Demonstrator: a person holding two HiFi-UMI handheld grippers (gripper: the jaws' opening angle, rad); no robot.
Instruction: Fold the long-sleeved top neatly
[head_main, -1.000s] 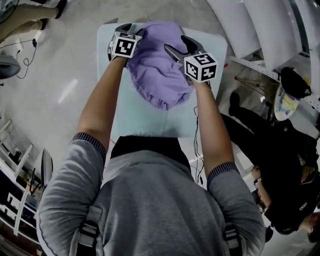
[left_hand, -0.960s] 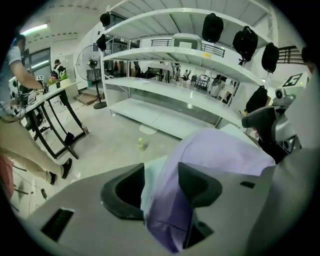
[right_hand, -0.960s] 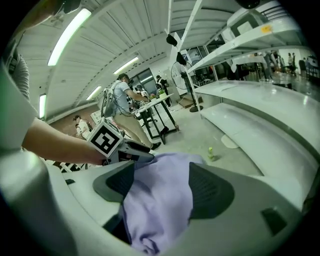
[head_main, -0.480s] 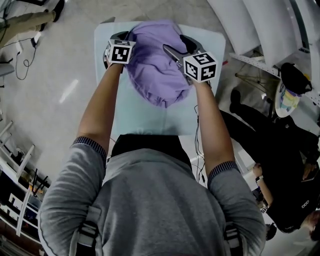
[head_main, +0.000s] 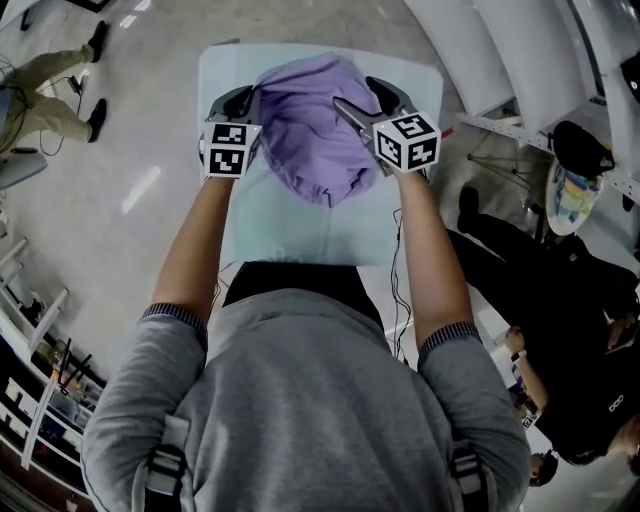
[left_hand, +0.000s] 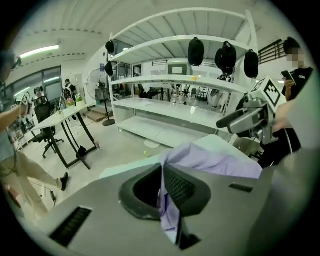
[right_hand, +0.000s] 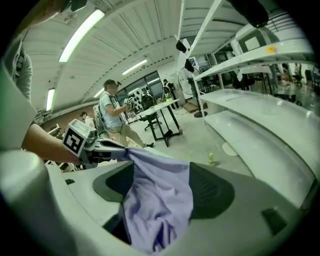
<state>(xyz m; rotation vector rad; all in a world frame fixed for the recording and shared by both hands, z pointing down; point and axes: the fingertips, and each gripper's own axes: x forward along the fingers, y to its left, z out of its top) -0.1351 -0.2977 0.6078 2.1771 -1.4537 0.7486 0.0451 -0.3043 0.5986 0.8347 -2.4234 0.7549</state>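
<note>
The left gripper's (left_hand: 162, 192) fingers (left_hand: 186, 189) are pressed together on a thin edge of the purple top (left_hand: 212, 161). The cloth runs up between them and out over the worktop (left_hand: 125, 170). The right gripper's (right_hand: 160, 197) fingers (right_hand: 216, 191) pinch a thicker bunch of the same top (right_hand: 159, 200), which fills the gap between them.

From the head view, the left gripper (head_main: 245, 100) and the right gripper (head_main: 362, 98) each hold one side of the top (head_main: 310, 135). The top hangs between them in a loose, puffy heap above the far half of the pale worktop (head_main: 300, 235). Its low end sags toward the person, and it may just touch the worktop, but that is hard to see. The heap of cloth sits right between the two grippers, so each one sees the other across it.

Thin black cables (head_main: 396, 262) hang by the worktop's right edge. Past them stands a person in dark clothes (head_main: 560, 330). Another person (head_main: 50, 90) walks on the shiny floor at the top left. Beyond the worktop stand long white shelves (left_hand: 170, 112) with dark bags (left_hand: 196, 50) hanging from the top. A desk with black legs (left_hand: 65, 122) stands to the left, and a standing fan (right_hand: 187, 80) is near the shelves. A small yellow-green thing (right_hand: 211, 159) lies on the floor.
</note>
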